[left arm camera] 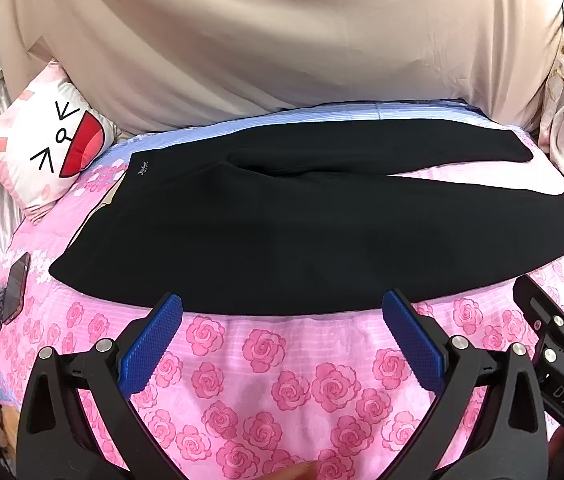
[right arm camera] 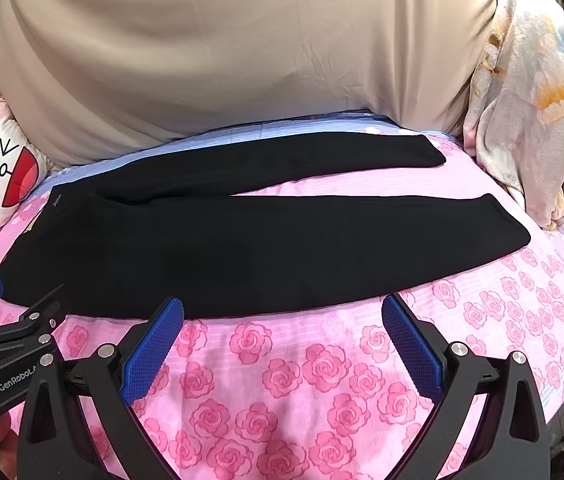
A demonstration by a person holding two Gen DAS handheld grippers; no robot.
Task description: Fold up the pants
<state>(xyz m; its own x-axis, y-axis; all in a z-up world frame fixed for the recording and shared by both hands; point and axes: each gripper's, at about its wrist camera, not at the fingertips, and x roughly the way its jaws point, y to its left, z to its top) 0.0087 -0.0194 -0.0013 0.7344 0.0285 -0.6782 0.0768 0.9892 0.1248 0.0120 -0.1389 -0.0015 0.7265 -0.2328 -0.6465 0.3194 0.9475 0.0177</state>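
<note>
Left tool (left arm camera: 282,308), black frame with blue ribbed pads: jaws spread wide, nothing between them, tips hanging just short of the near edge of the pants. Angled down toward the bed.

Right tool (right arm camera: 282,310), same build: jaws likewise fully apart, empty, tips at the near hem line of the pants without pressing on the cloth. Each tool shows at the edge of the other's view, side by side, near one another.

Under both tools: bed cover of pink cloth printed with darker pink roses (left arm camera: 266,392), running to a pale blue striped band at the far side.

Black pants of smooth knit fabric (left arm camera: 282,236), laid flat across the bed, unfolded. Waistband to the left with a small pale logo near its far corner; the two legs run to the right and part in a narrow V, pink cover showing between them. Near leg lies just beyond the tool tips; far leg ends near the blue band.

Left edge of bed: dark phone in a red case (left arm camera: 16,288), well apart from the pants. Beyond it, a pink and white cushion with a cartoon face (left arm camera: 46,148).

Far side: large beige sheet draped upright (left arm camera: 282,40). Right: pale floral blanket bunched up (right arm camera: 529,120).
</note>
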